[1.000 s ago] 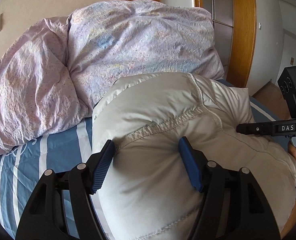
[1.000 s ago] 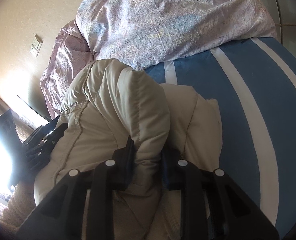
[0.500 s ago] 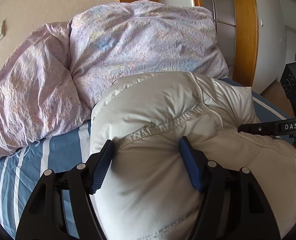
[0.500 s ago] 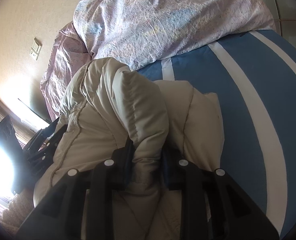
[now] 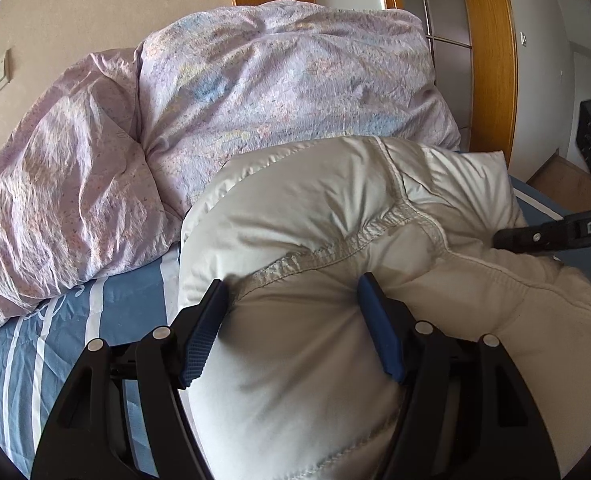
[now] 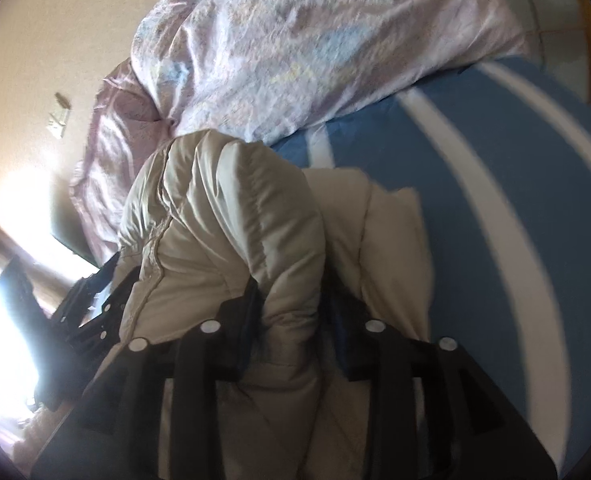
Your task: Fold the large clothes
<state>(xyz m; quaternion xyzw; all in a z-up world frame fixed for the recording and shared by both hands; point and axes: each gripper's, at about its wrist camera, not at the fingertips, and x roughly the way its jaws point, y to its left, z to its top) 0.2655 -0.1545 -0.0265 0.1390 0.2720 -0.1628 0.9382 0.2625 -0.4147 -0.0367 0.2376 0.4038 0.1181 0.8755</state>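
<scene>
While both tongs (image 5: 291,304) (image 6: 291,308) pinch the puffy jacket (image 5: 315,240), it lies on the blue-striped bed (image 6: 495,184).

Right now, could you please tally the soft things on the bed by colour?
Cream: 1, the jacket, held by both the left gripper and the right gripper.
Lilac: 1, the duvet.
Blue striped: 1, the sheet.
Total: 3
</scene>
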